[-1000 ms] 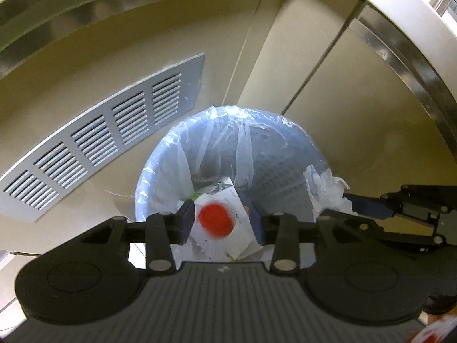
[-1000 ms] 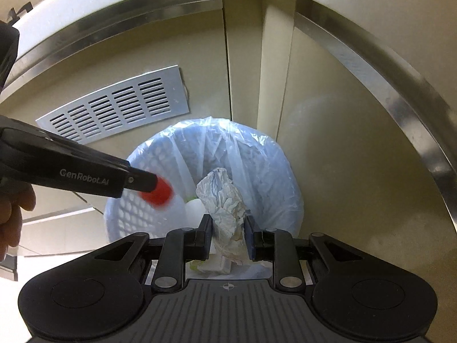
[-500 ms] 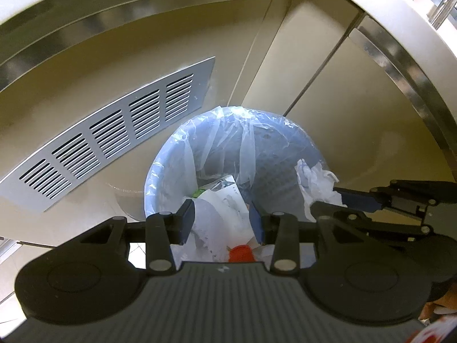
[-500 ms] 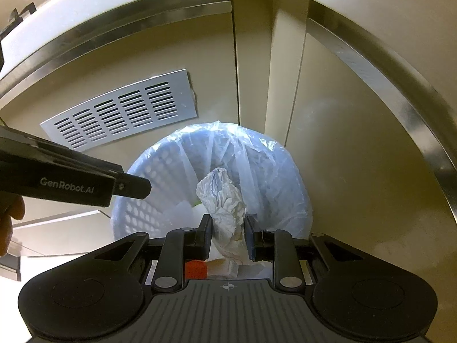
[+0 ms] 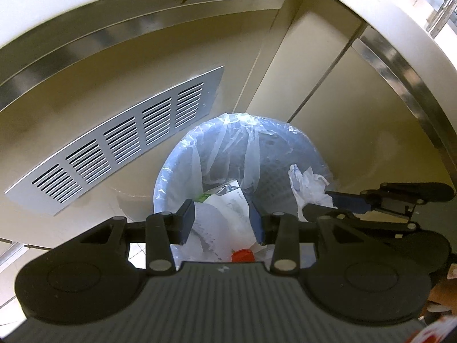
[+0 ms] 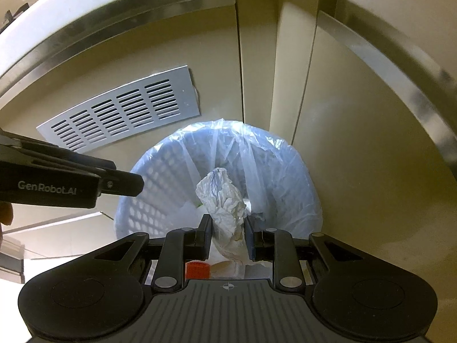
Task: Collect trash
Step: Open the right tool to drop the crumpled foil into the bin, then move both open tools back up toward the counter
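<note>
The left gripper (image 5: 222,220) hangs over a blue perforated bin (image 5: 274,154) lined with a clear plastic bag, its jaws partly apart with nothing pinched between them. Below them, inside the bin, lie white printed paper (image 5: 225,217) and a red bottle cap (image 5: 242,255). At the right of this view the right gripper (image 5: 320,201) grips a crumpled white wad (image 5: 307,185) above the bin's rim.

In the right wrist view the right gripper (image 6: 228,233) is narrowed onto that crumpled white wad (image 6: 222,203), creased and faintly marked, held over the bin (image 6: 160,177). The red cap (image 6: 197,268) lies below. The left gripper's finger (image 6: 120,184) reaches in from the left, beneath a grey vent grille (image 6: 120,111).
</note>
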Tool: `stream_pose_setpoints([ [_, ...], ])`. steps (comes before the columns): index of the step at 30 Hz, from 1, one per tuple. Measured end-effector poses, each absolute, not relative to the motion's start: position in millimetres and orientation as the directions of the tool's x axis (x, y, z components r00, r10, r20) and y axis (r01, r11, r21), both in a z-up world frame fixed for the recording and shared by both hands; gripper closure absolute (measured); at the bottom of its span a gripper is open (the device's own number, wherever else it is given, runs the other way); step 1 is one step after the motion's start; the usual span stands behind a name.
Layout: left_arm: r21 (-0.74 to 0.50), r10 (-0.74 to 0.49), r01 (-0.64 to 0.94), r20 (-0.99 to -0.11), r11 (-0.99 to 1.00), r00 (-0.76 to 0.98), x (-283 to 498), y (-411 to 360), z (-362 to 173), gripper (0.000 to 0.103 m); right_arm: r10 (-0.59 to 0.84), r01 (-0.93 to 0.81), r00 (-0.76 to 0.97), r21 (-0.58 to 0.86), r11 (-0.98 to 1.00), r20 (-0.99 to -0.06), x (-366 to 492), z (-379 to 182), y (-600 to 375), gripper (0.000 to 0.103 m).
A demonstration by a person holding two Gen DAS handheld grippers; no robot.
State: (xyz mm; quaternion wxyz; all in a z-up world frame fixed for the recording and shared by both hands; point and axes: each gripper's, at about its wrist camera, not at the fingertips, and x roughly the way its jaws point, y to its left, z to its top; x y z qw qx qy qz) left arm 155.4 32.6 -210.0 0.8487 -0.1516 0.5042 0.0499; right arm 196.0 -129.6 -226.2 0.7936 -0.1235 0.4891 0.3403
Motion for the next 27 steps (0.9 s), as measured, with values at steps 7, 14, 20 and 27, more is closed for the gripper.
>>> stream_pose_setpoints([
  [7,-0.209,-0.066,-0.248,-0.873,0.946,0.484,153.7,36.1,-210.6,0.066,0.424,-0.638,0.301,0.150,0.755,-0.854,197.7,-230.2,-127.7,0.078],
  [14,-0.208,-0.061,-0.258,-0.874,0.944,0.482,153.2,39.0,-213.8,0.066,0.427,-0.623,0.308,0.158,0.766,-0.850,196.0,-232.5,-130.9,0.044],
  [20,-0.209,-0.060,-0.261,-0.873,0.942,0.483,151.3,41.0,-214.3,0.066,0.414,-0.625,0.296,0.153,0.765,-0.861,193.7,-234.0,-130.8,0.044],
  [27,-0.212,-0.059,-0.255,-0.864,0.943,0.500,144.1,43.5,-203.7,0.066,0.417,-0.630,0.306,0.146,0.763,-0.856,187.8,-220.2,-130.0,0.044],
])
